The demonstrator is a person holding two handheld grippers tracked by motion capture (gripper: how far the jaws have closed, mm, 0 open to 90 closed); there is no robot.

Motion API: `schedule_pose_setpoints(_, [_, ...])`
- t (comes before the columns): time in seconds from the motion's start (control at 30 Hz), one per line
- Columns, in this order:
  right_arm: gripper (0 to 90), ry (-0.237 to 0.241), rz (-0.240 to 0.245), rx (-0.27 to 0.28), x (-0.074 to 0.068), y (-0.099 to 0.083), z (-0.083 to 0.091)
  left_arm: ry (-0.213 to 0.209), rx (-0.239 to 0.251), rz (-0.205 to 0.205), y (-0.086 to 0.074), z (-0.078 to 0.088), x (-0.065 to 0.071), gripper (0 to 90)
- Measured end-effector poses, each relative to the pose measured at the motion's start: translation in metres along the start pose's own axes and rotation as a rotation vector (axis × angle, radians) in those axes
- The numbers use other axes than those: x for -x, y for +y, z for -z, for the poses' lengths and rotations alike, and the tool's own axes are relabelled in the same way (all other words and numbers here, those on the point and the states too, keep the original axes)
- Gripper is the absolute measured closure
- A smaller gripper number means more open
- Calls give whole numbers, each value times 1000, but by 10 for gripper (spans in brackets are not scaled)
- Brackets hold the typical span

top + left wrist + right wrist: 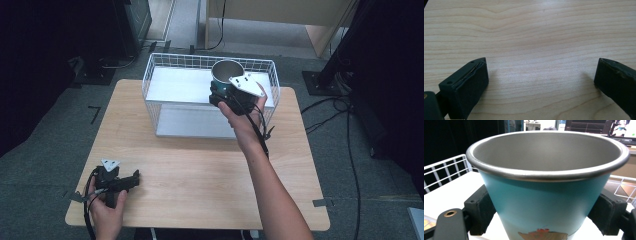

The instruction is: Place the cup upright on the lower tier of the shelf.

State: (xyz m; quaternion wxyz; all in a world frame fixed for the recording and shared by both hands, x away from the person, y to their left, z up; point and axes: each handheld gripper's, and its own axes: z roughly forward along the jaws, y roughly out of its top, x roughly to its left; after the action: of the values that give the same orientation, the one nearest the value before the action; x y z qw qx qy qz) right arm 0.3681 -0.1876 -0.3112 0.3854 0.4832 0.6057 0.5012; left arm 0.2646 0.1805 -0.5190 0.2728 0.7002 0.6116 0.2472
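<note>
Cup (pixel 549 195) between right gripper (pixel 546 215) fingers

The table (pixel 200 170) is pale, smooth, matt wood grain. The basket (pixel 155 80) is white wire. The cup (pixel 549 195) has a matt grey metal inside and smooth teal outside.

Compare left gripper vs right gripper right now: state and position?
The left gripper is open with nothing between its jaws; the right gripper is shut on a teal cup. The left gripper sits low at the table's near left corner; the right gripper is held up over the white wire basket at the far side. Both have black jaws and a grey plate on top.
</note>
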Motion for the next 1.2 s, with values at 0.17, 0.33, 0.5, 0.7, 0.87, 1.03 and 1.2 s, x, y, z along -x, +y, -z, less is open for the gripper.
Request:
schedule_pose_setpoints(0.17, [173, -20, -10, -9, 7, 4, -16, 0, 0, 0, 0, 0, 0, 0])
schedule_pose_setpoints(0.33, [173, -37, -19, -5, 14, 7, -29, 1, 0, 0, 0, 0, 0, 0])
schedule_pose_setpoints(0.5, [173, -49, -18, -18, 19, 6, -39, 0, 0, 2, 0, 0, 0, 0])
schedule_pose_setpoints(0.7, [173, -61, -19, -28, 25, 3, -49, 0, -1, 0, 0, 0, 0, 0])
schedule_pose_setpoints(0.87, [173, -58, -32, -18, 29, 2, -54, 0, -1, 0, 0, 0, 0, 0])
schedule_pose_setpoints(1.03, [173, -61, -28, -14, 29, 0, -54, 0, -1, 0, 0, 0, 0, 0])
schedule_pose_setpoints(1.2, [167, -60, -24, -25, 31, -2, -54, 0, -1, 0, 0, 0, 0, 0])
